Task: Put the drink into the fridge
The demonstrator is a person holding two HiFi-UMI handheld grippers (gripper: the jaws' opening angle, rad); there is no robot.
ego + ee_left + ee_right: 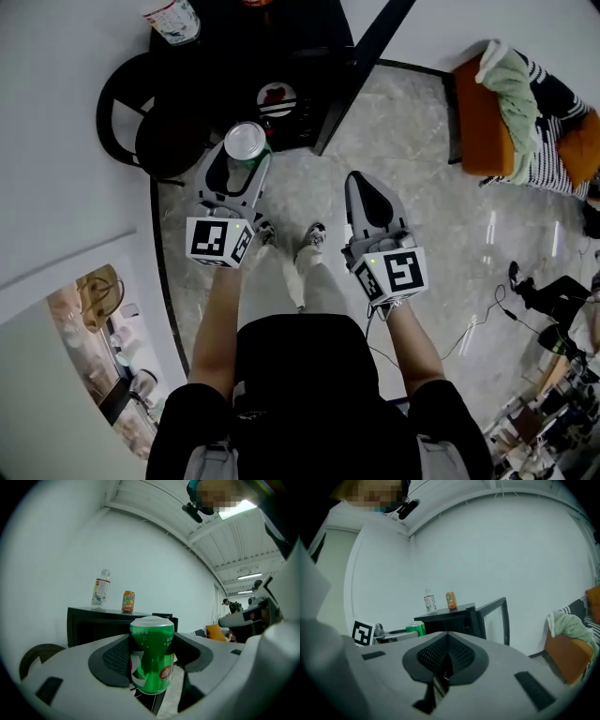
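Standing person, seen from above; both forearms out front, shoes [309, 239] on a marble floor [412, 187].

Left gripper [242, 167]: jaws clamped on a green can [152, 656], pads pressing its two sides. Can upright, silver top up, held clear of the floor.

Right gripper [446, 656]: jaws closed pad to pad, nothing between them. It sits beside the left one, a little apart, pointing the same way.

Ahead: black fridge [454, 620] against a white wall. Its glass door [494, 618] stands swung open on the right. The can is in front of the open fridge, near it, not inside.

On the fridge top: a clear bottle [101, 590] with a white label and an orange can [128, 601], side by side, both upright.

Left of the fridge: a black round chair [127, 122].

Far right, by the wall: an orange seat [483, 117] heaped with green and striped cloth.
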